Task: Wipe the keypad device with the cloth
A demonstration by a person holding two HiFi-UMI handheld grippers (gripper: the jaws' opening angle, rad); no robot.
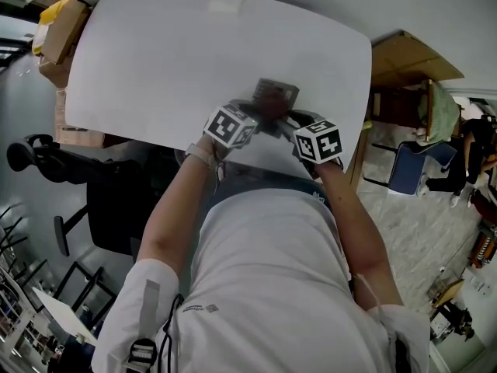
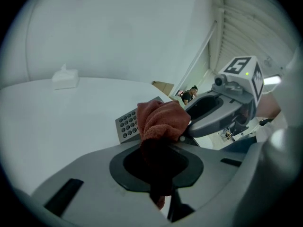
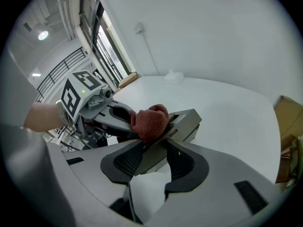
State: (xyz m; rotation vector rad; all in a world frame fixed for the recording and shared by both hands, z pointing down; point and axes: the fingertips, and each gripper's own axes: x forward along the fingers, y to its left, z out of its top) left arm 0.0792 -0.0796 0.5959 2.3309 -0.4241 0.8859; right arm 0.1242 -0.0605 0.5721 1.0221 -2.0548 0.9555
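Observation:
The grey keypad device (image 1: 276,93) lies near the front edge of the white table (image 1: 155,61). My right gripper (image 3: 154,160) is shut on the keypad device (image 3: 182,124), whose body runs slanting between the two pads. My left gripper (image 2: 158,145) is shut on a red-brown cloth (image 2: 158,122), bunched above the jaws and resting on the device's top. The buttons of the keypad device (image 2: 128,125) show just left of the cloth. In the right gripper view the cloth (image 3: 149,121) covers the device's near end. From the head view the left gripper (image 1: 252,119) and right gripper (image 1: 299,127) meet at the device.
A small white box (image 2: 65,77) sits far back on the table. Cardboard boxes (image 1: 58,33) and a black office chair (image 1: 46,158) stand left of the table. A wooden desk (image 1: 408,61) and a blue chair (image 1: 411,169) are on the right.

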